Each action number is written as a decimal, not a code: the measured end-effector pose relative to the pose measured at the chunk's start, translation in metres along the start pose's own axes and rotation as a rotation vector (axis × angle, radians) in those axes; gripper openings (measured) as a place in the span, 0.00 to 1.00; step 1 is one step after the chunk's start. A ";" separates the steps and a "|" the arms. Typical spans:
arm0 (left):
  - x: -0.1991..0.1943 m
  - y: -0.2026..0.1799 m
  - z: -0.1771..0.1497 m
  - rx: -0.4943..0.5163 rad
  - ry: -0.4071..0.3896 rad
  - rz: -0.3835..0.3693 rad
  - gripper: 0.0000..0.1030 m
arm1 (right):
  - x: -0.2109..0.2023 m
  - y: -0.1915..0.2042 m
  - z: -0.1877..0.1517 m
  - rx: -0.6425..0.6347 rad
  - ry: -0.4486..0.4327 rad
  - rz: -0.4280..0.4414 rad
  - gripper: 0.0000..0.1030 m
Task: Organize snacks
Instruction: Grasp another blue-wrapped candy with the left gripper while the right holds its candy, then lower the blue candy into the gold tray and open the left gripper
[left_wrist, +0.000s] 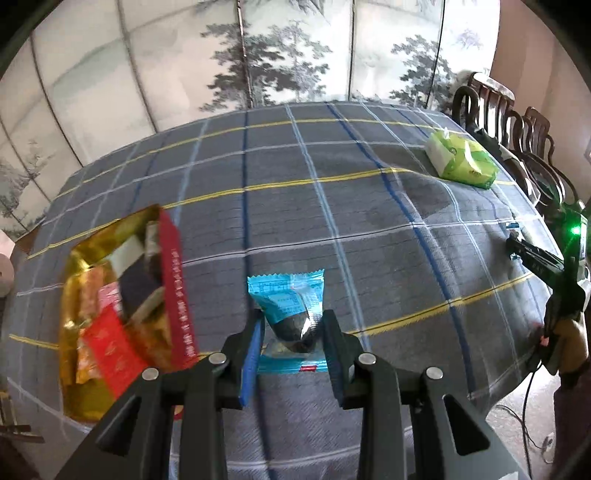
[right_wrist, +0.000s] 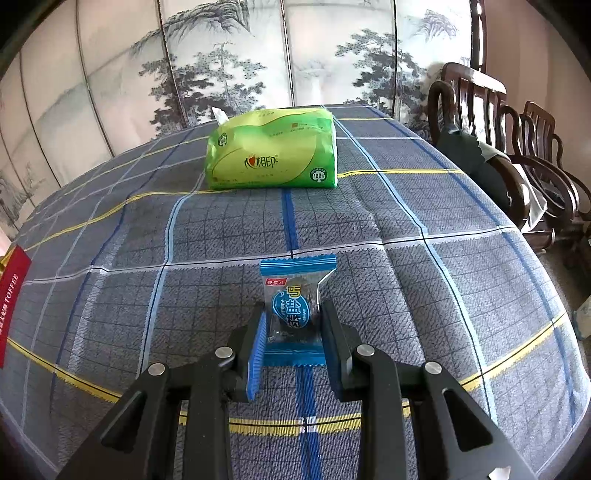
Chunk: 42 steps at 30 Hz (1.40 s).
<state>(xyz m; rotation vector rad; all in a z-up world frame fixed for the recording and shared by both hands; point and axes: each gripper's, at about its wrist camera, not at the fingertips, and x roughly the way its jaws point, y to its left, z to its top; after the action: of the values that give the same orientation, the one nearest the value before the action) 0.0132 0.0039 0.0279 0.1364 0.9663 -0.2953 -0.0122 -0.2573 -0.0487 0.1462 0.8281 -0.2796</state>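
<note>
Blue snack packets (left_wrist: 291, 314) (right_wrist: 293, 306) clamped between both grippers' pads.

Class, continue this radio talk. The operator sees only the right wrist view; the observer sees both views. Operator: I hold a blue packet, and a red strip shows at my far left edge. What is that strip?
Observer: It is the red side of an open gold box, with several wrapped snacks inside.
Operator: Is the left gripper free?
Observer: No. The left gripper is shut on another blue packet.
Operator: Is that packet over the box?
Observer: Not yet. It is to the right of the box, over the bare tablecloth.
</note>
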 end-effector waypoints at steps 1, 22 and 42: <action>-0.004 0.005 -0.002 -0.009 -0.008 0.010 0.31 | -0.001 0.001 -0.001 -0.001 0.001 -0.002 0.25; -0.024 0.076 -0.030 -0.109 -0.038 0.099 0.31 | 0.021 0.059 0.009 -0.028 0.006 -0.035 0.25; -0.014 0.133 -0.036 -0.198 -0.006 0.128 0.31 | 0.028 0.064 0.012 -0.029 0.004 -0.030 0.25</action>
<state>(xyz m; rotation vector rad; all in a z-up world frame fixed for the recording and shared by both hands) 0.0182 0.1419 0.0167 0.0159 0.9705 -0.0813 0.0331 -0.2042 -0.0604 0.1077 0.8379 -0.2953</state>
